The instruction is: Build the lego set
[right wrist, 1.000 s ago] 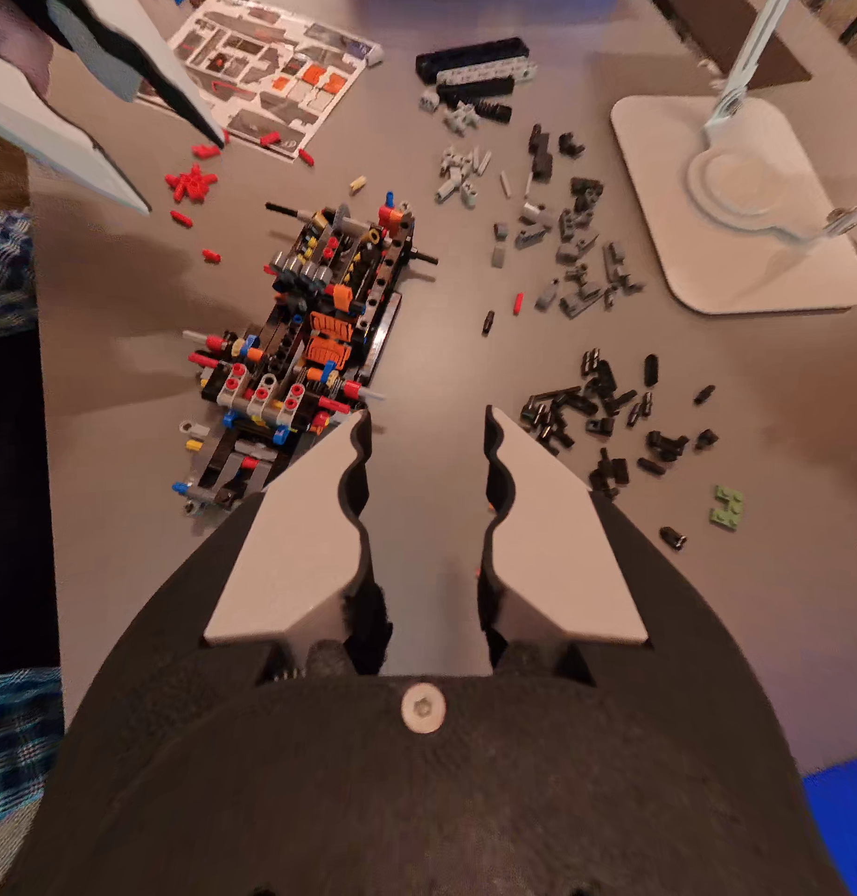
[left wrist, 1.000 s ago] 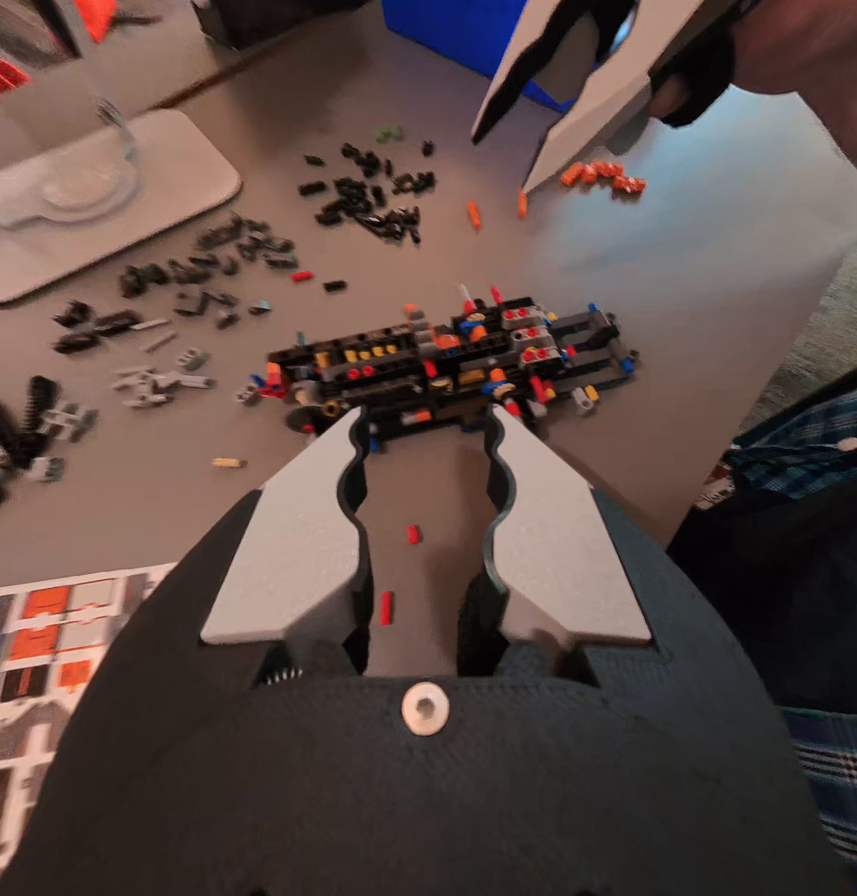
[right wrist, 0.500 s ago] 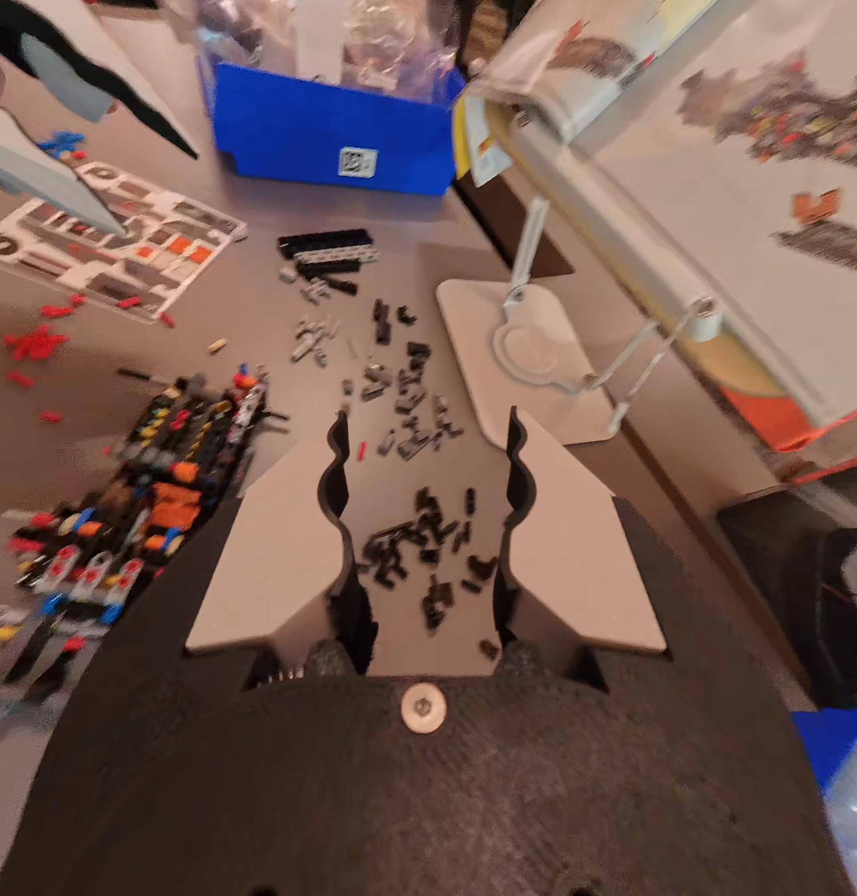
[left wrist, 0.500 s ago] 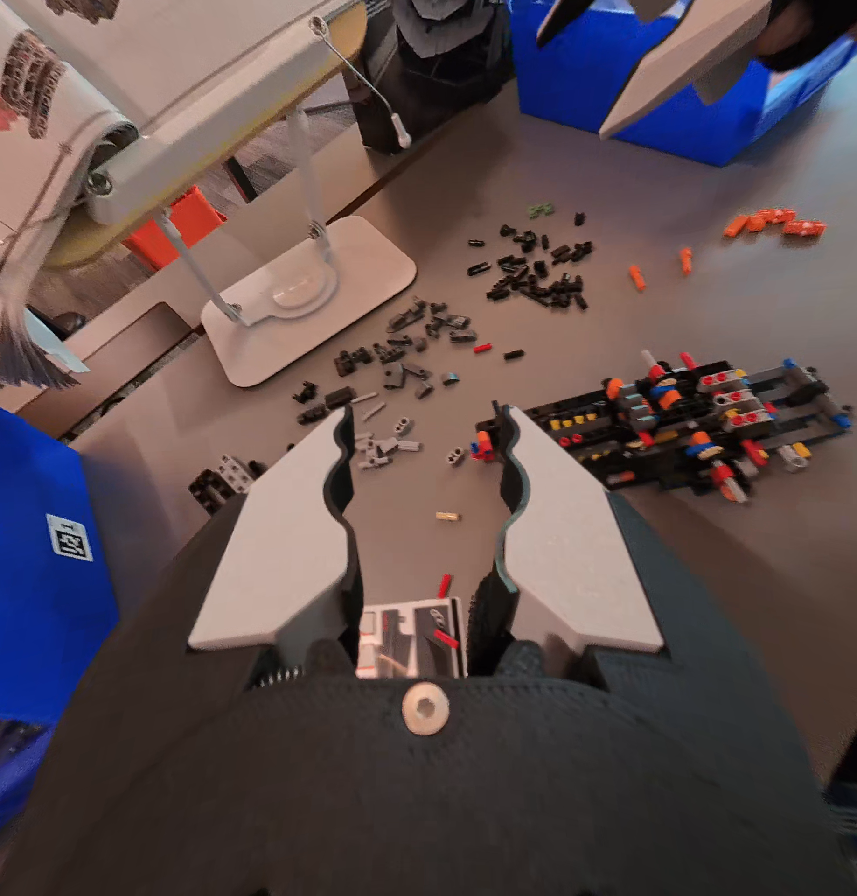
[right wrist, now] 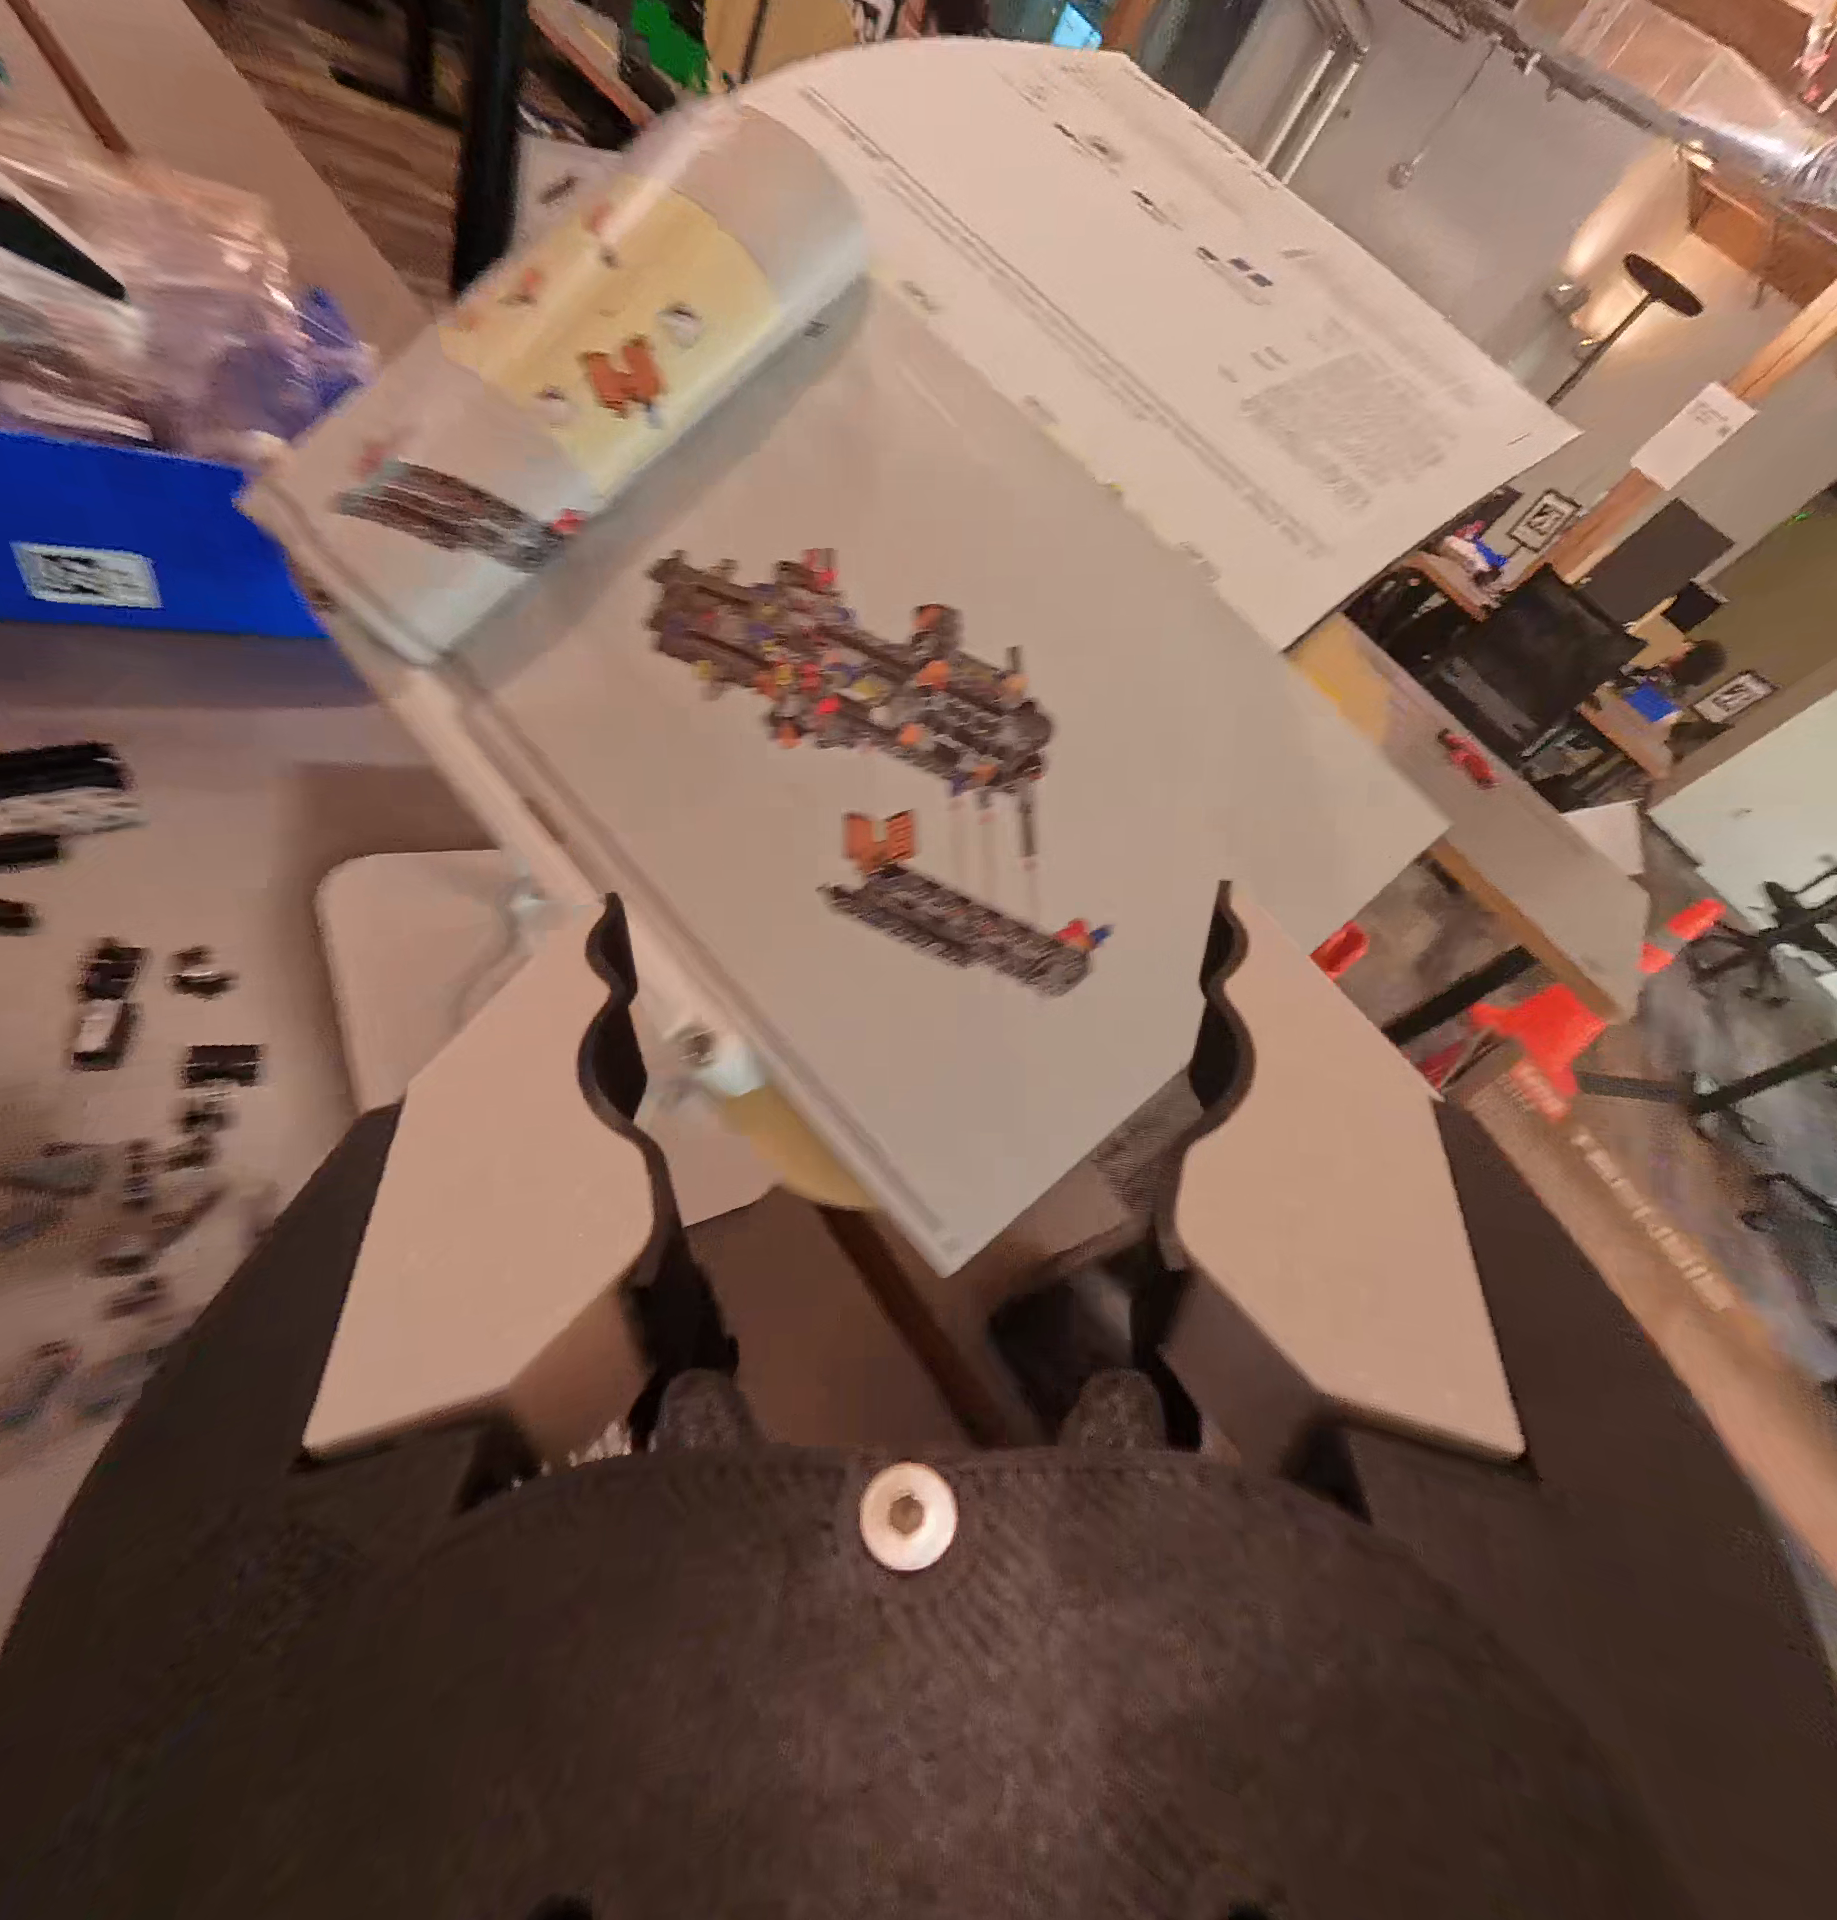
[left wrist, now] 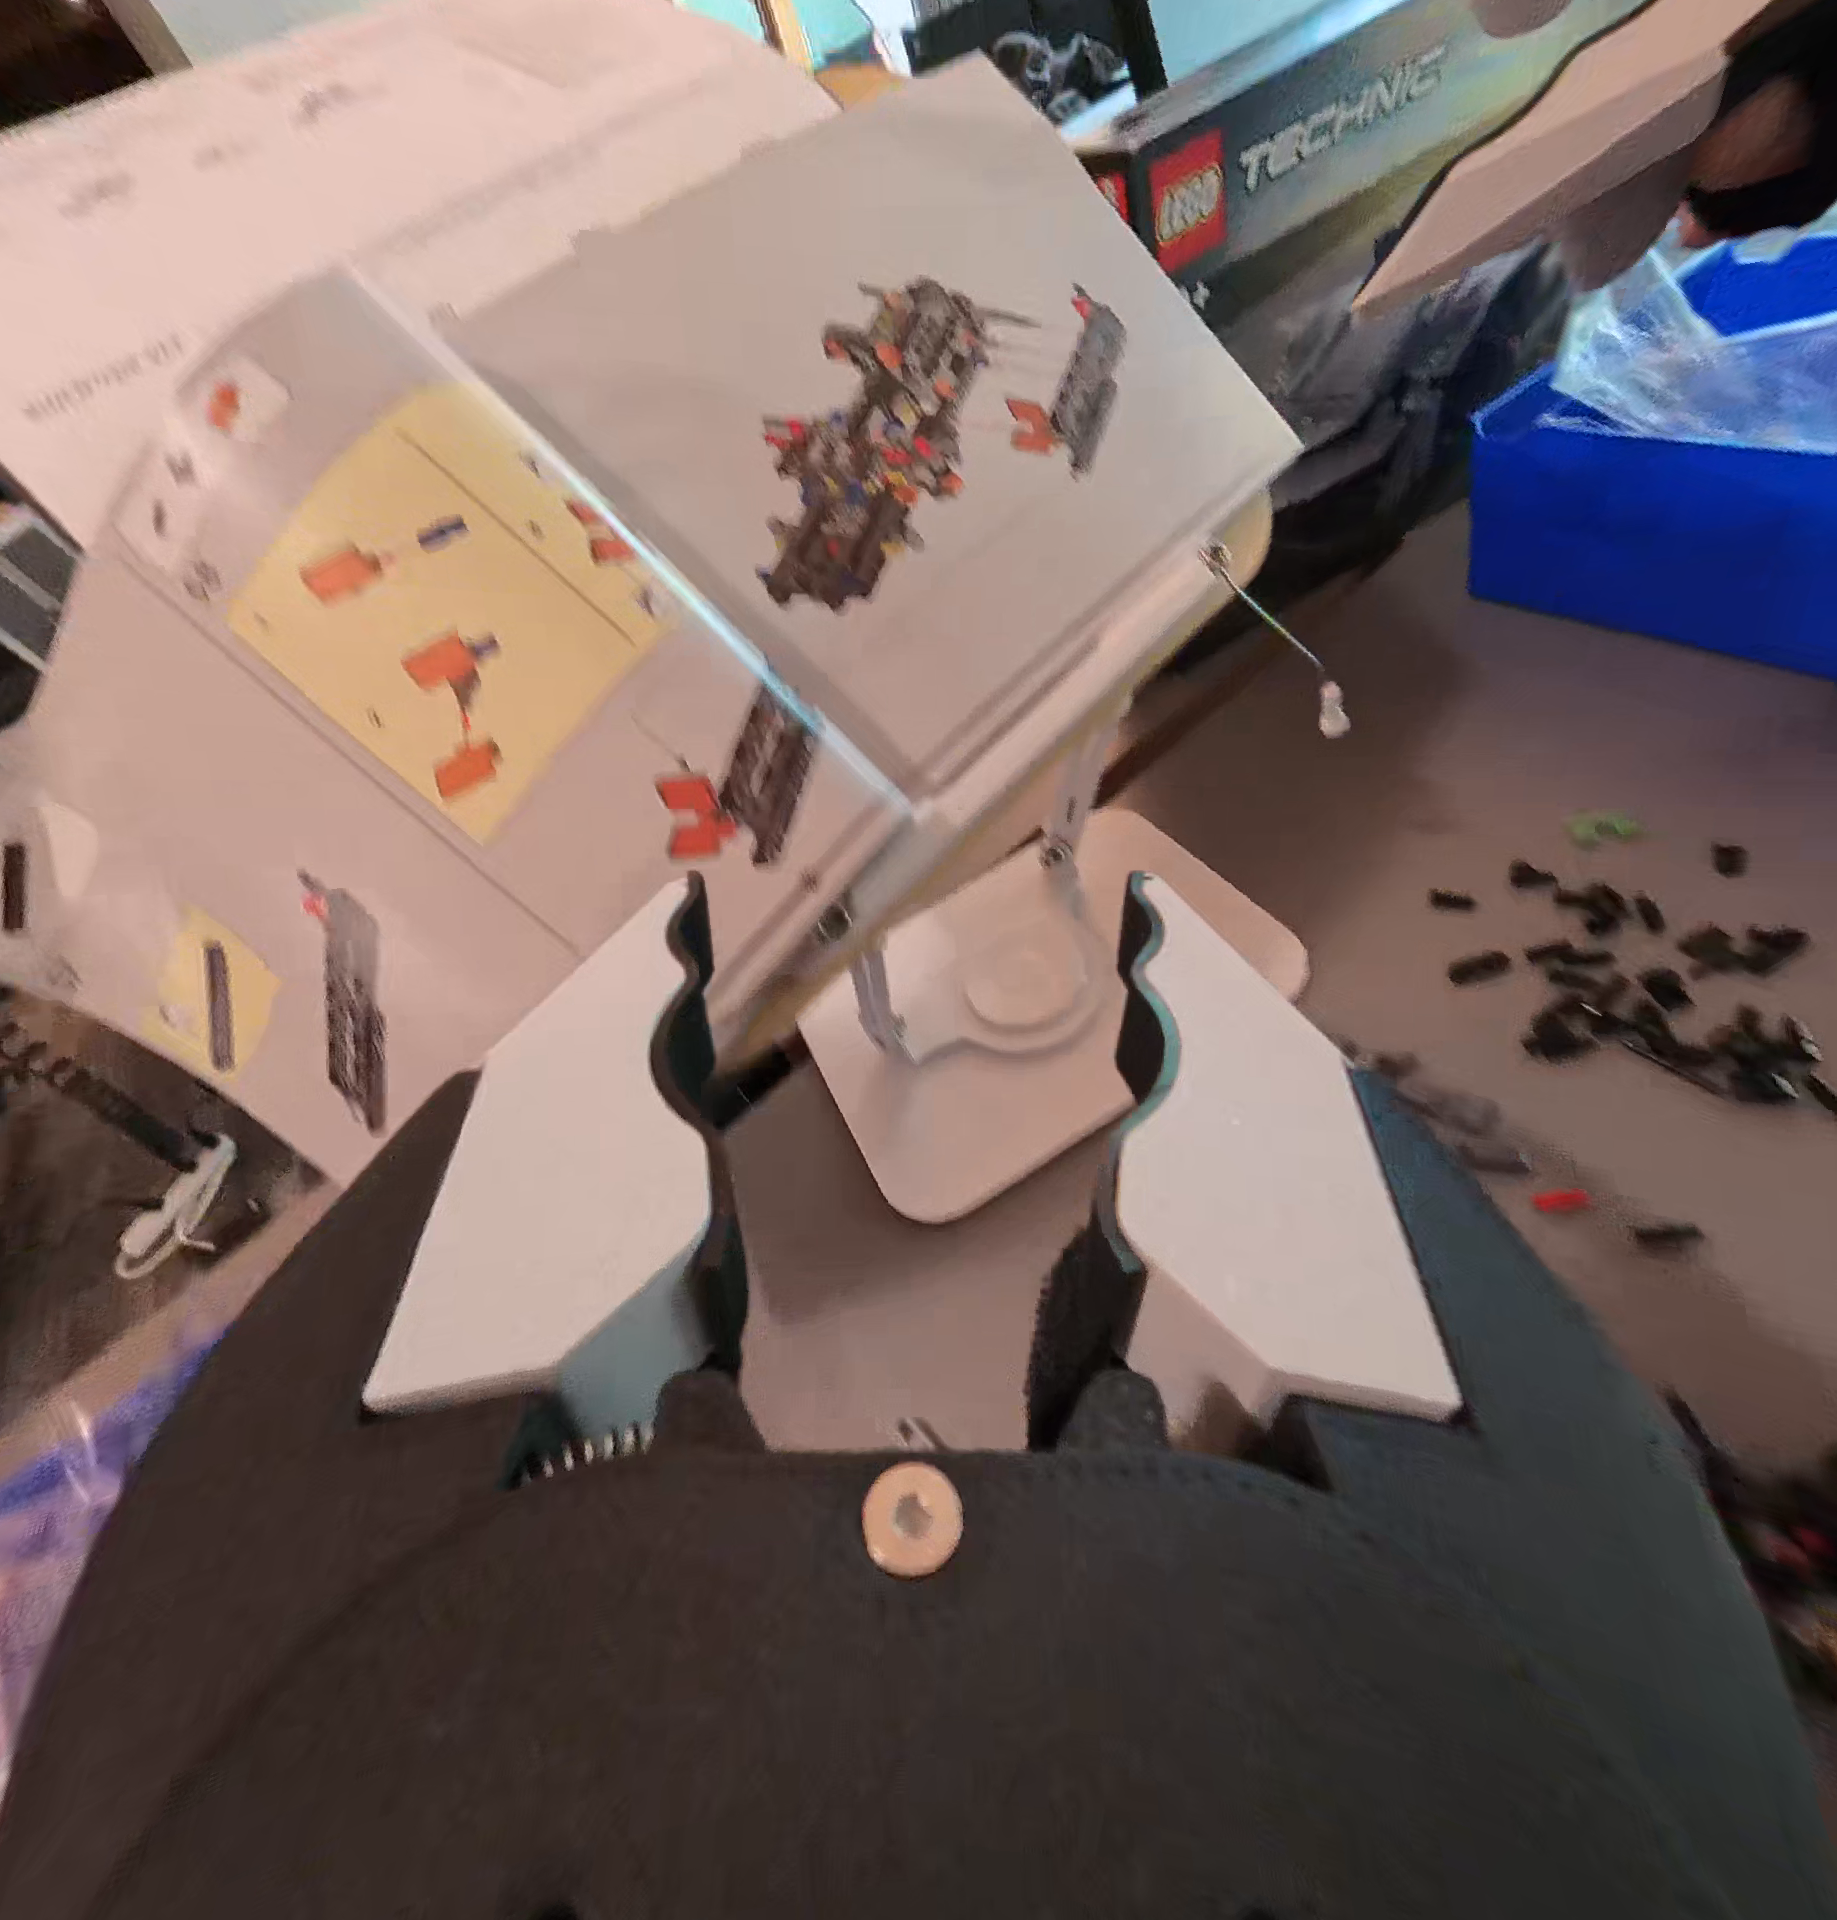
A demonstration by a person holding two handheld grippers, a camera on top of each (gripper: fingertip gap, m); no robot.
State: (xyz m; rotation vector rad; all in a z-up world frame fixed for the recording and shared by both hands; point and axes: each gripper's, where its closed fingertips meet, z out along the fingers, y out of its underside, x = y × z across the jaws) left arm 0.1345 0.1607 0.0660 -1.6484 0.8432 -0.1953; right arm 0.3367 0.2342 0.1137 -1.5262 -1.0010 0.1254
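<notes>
Both views are filled by an open instruction booklet [left wrist: 685, 499] propped on a white stand [left wrist: 997, 1049] whose flat base rests on the grey surface [left wrist: 1516, 727]. The left hand-held gripper [left wrist: 909, 894] is held above the surface with its jaws apart and nothing between them; the stand's base is seen through the gap. The right hand-held gripper [right wrist: 914, 909] is likewise spread and empty, and is pointed at the booklet page [right wrist: 893, 727], which blocks most of what lies behind.

A scatter of small black lego pieces [left wrist: 1662, 987] lies on the surface to the right of the stand in the left view, with a red pin [left wrist: 1558, 1202] nearer the gripper. In the right view, dark loose pieces [right wrist: 135, 1091] are spread toward the surface's left edge, blurred, with long black beams [right wrist: 31, 790] beyond them.

A blue bin [left wrist: 1672, 540] stands toward the far right of the surface, with clear plastic bags [left wrist: 1724, 353] in it. A second blue bin [right wrist: 114, 540] is seen at the left of the right view, also under crumpled clear bags. A dark set box [left wrist: 1309, 177] stands behind the booklet.
</notes>
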